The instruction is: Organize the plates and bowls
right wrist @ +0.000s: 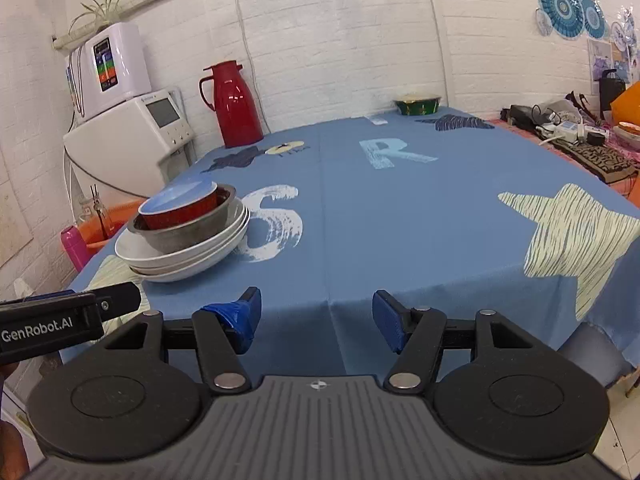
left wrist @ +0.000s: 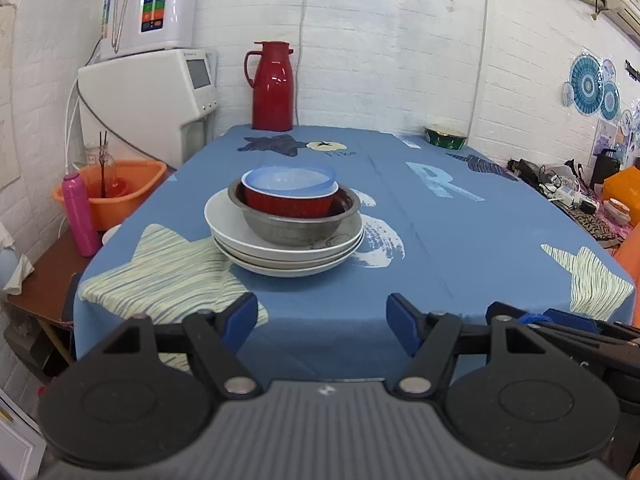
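The left hand-held gripper is hovering with its jaws spread apart, gripping nothing. Just beyond it, on the blue tabletop, white plates are sitting stacked, carrying a metal bowl, a red bowl and a blue bowl nested upward. The right hand-held gripper is likewise hanging wide apart and empty, with the stack ahead to its left.

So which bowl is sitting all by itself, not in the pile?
The green bowl with gold trim, alone at the table's far edge. The blue, red and metal bowls nest together on the stacked white plates.
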Demonstrator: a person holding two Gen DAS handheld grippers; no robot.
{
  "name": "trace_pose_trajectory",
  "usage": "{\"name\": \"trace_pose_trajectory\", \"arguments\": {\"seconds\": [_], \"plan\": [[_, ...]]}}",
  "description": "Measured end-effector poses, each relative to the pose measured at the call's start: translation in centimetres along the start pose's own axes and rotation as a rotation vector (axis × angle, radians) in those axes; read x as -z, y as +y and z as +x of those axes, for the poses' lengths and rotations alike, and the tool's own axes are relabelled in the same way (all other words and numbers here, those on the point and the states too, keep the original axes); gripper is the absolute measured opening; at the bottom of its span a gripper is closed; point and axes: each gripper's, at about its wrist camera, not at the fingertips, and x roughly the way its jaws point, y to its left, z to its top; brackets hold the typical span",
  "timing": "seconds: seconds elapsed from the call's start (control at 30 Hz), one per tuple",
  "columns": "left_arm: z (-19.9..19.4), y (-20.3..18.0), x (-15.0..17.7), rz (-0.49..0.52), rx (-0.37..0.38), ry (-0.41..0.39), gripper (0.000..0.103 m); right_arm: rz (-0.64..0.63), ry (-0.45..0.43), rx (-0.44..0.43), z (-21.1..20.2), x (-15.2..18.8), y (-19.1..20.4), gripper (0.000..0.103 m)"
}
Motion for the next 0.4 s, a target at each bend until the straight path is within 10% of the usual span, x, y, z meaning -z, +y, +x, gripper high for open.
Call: {"name": "trace_pose_trajectory", "arguments": {"seconds": [0.4], "plan": [[-0.45, -0.36, 0.33, 0.025, -0.03, -0.052, 0.069, -0.001, 0.005, -0.004, -0.48, 1.13, 0.26, 0.048]]}}
